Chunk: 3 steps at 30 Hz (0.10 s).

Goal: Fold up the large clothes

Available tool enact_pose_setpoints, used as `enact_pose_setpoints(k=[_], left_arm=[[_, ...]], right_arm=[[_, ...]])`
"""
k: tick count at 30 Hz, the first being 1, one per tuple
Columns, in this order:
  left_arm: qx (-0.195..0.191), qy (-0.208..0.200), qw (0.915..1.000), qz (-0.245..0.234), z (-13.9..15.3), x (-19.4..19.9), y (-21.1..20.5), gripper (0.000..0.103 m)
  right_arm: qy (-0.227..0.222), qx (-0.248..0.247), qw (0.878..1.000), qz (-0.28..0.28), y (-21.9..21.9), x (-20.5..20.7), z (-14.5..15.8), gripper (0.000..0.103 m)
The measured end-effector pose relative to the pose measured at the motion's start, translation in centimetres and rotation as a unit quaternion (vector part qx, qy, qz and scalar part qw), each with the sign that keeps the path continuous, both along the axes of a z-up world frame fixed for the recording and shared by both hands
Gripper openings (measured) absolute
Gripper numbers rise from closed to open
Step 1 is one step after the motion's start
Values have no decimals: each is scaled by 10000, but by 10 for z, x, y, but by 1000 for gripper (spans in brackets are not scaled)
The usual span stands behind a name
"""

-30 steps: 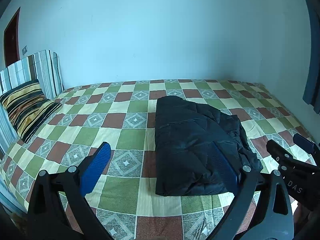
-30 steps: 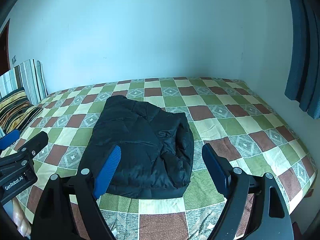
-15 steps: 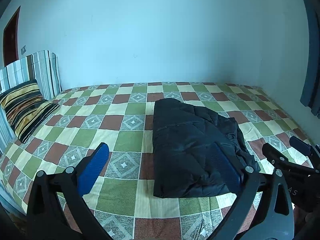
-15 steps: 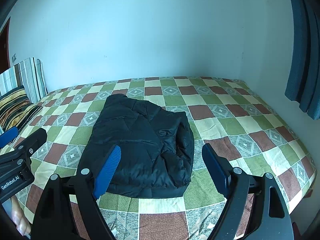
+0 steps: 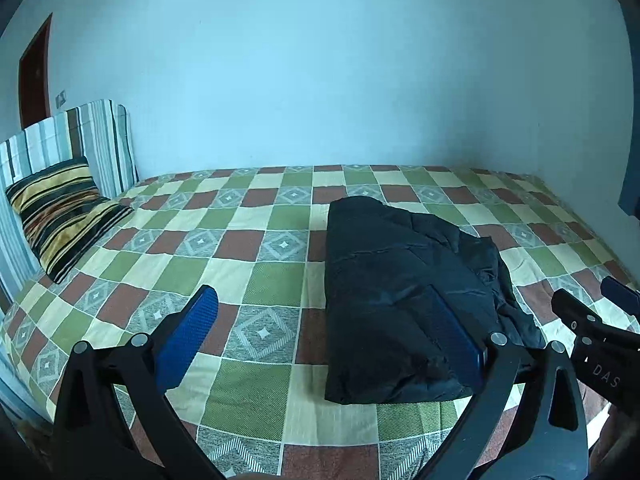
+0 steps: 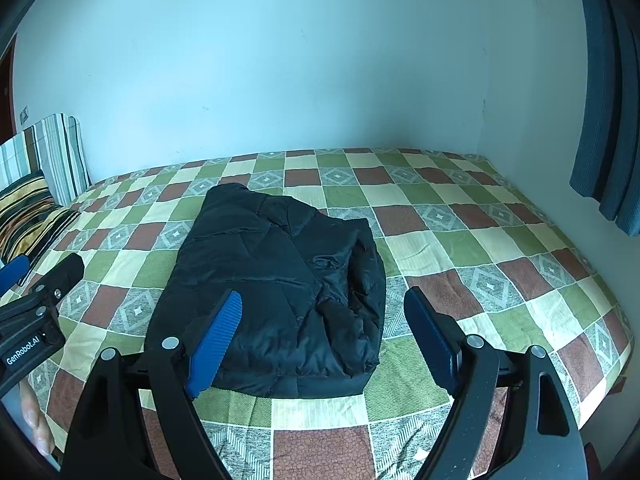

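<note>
Checkered bedding on the bed carries the folded black jacket near its front edge, while both hand-held grippers, left and right, spread and empty, have drawn back, suggesting the fold is finished.

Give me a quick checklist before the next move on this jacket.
1. Left gripper open and empty: ok.
2. Right gripper open and empty: ok.
3. Jacket folded into a compact bundle: ok.
4. Jacket fully on the bed, away from its edges: ok.
5. Right side of the bundle tidy: not ok, loose bunched folds show there.
6. Sleeves tucked inside: cannot tell.
</note>
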<state>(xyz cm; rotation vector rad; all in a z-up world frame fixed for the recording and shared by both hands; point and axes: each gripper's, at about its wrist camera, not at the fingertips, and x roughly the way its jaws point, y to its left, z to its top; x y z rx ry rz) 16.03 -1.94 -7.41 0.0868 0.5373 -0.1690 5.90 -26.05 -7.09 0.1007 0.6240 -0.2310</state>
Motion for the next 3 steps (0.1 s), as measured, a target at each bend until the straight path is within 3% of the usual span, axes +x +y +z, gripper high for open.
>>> enact_pose_setpoints(k=[3], left_arm=[[34,173,9998,24,-10,14,2,101]], right_arm=[[61,-14,10000,-57,-10,6,-7,82]])
